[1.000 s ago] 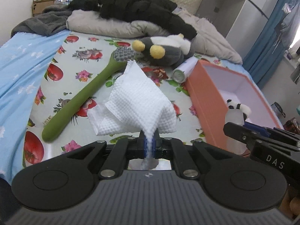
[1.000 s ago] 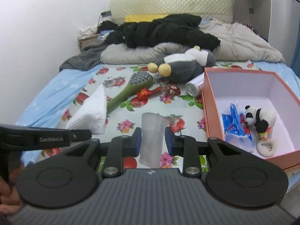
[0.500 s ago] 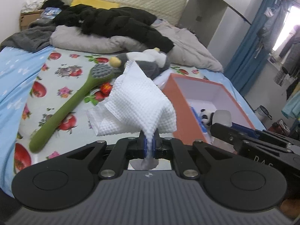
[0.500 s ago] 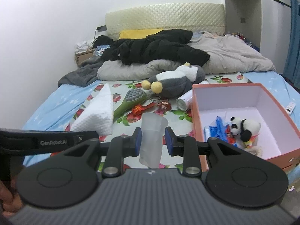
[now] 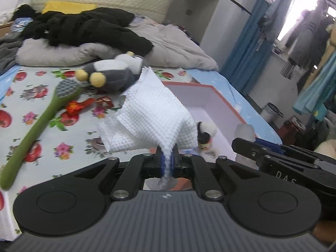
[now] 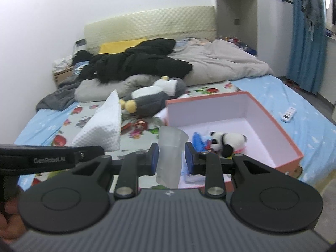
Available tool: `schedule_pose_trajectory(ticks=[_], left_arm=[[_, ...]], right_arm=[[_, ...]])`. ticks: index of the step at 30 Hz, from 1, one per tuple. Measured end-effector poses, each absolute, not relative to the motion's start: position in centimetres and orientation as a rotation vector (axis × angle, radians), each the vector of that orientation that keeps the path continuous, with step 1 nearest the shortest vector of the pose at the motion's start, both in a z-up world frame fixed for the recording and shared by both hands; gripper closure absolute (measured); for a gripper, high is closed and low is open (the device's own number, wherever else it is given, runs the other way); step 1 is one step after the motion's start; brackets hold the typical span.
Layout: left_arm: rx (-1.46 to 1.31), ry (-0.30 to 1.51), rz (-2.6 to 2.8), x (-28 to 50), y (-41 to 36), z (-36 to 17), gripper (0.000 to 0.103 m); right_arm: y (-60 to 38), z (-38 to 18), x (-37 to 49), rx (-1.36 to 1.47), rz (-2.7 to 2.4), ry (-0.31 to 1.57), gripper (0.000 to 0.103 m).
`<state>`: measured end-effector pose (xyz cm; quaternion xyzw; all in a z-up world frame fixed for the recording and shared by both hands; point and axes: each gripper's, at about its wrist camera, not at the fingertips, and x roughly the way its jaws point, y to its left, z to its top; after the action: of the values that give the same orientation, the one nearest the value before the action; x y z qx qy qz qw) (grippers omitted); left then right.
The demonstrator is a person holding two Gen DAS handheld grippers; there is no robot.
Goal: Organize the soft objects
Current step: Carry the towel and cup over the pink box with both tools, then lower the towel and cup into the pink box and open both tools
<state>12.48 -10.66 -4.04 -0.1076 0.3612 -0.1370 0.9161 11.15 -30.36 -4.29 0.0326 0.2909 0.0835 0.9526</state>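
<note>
White cloth is pinched upright by the left gripper (nearly closed), while a translucent cup is clamped by the right gripper.

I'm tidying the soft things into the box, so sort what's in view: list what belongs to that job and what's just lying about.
Part of the job:
- white waffle-textured cloth, pinched in left gripper
- translucent squashy cup, in right gripper
- open pink cardboard box
- small panda plush inside it
- grey-and-white penguin plush

Lying about:
- green long-handled brush
- white remote control
- black clothing
</note>
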Motion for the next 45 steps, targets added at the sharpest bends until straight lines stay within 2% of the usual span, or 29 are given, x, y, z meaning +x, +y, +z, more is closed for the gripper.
schedule_pose_trajectory(ticks=[22, 42, 44, 45], left_arm=[[-0.162, 0.894, -0.387, 24.6, -20.1, -8.4, 0.096], [-0.115, 1.070, -0.397, 38.0, -27.0, -16.8, 0.096], [-0.113, 1.085, -0.399, 38.4, -27.2, -17.4, 0.095], [-0.109, 1.087, -0.402, 38.6, -27.4, -17.6, 0.095]], right_arm=[[-38.2, -8.7, 20.2, 0.126, 0.047, 0.716, 0.073], [-43.9, -16.7, 30.3, 0.199, -0.021, 0.892, 0.072], [-44.2, -16.9, 30.5, 0.218, -0.019, 0.899, 0.071], [-44.3, -17.0, 30.5, 0.228, -0.019, 0.900, 0.066]])
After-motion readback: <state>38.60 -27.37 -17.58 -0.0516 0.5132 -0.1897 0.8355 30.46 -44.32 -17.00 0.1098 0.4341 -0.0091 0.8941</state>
